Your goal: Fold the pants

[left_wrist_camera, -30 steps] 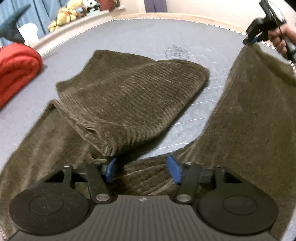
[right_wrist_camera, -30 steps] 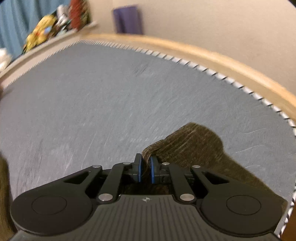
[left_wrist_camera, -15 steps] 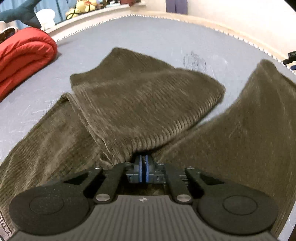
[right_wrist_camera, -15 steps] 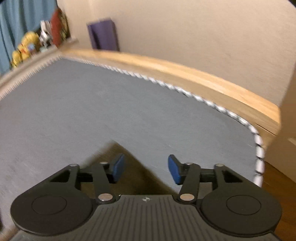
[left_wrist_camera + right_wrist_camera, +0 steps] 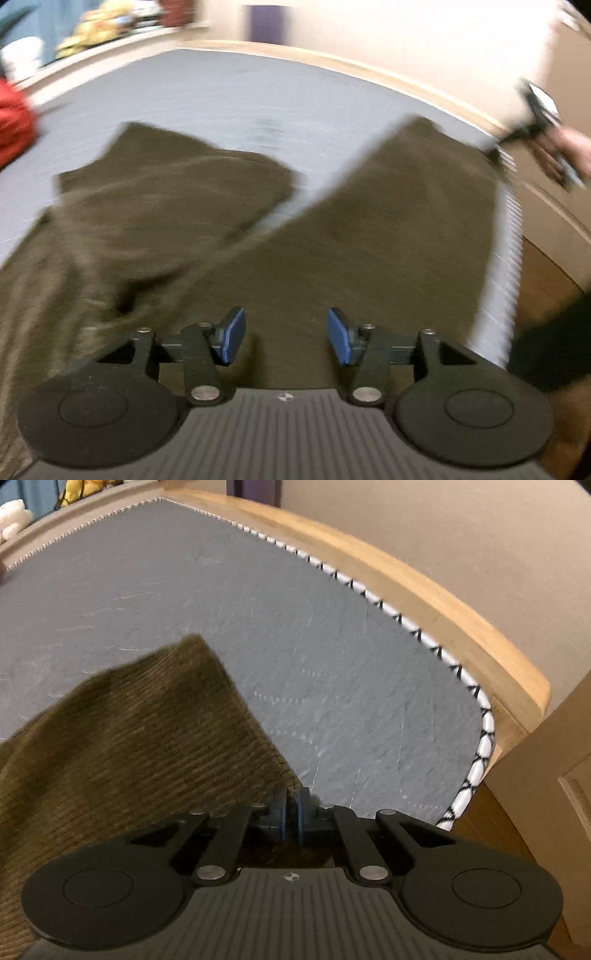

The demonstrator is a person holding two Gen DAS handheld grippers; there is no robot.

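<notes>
1. Along the bottom edge of the left wrist view we see our left gripper (image 5: 286, 341) with its blue pads (image 5: 233, 336) spread wide apart, nothing between them, hovering over brown cloth.
2. Just beyond those pads lie the brown corduroy pants (image 5: 369, 236), filling the lower and middle frame; one leg (image 5: 177, 195) is doubled back on itself at centre left, the other leg (image 5: 417, 192) runs up toward the upper right. The view is motion-blurred, so finer detail is lost.
3. At the bottom centre of the right wrist view our right gripper (image 5: 290, 814) has its jaws pressed together on a corner of the pants (image 5: 140, 731), whose ribbed cloth spreads to the lower left of the frame.
4. Beyond the cloth stretches the grey mat (image 5: 229, 590), edged by white lacing (image 5: 436, 648) and a wooden frame (image 5: 424, 587) curving down the right side.
5. At the upper right of the left wrist view, our right hand (image 5: 570, 151) shows holding its tool at the far end of the leg.
6. Farthest off, a red bundle (image 5: 13, 118) sits at the left edge, and blurred yellow toys (image 5: 96, 26) at the upper left.
7. We can read no brand, label or writing anywhere; only a small round emblem (image 5: 290, 877) marks each gripper body.
</notes>
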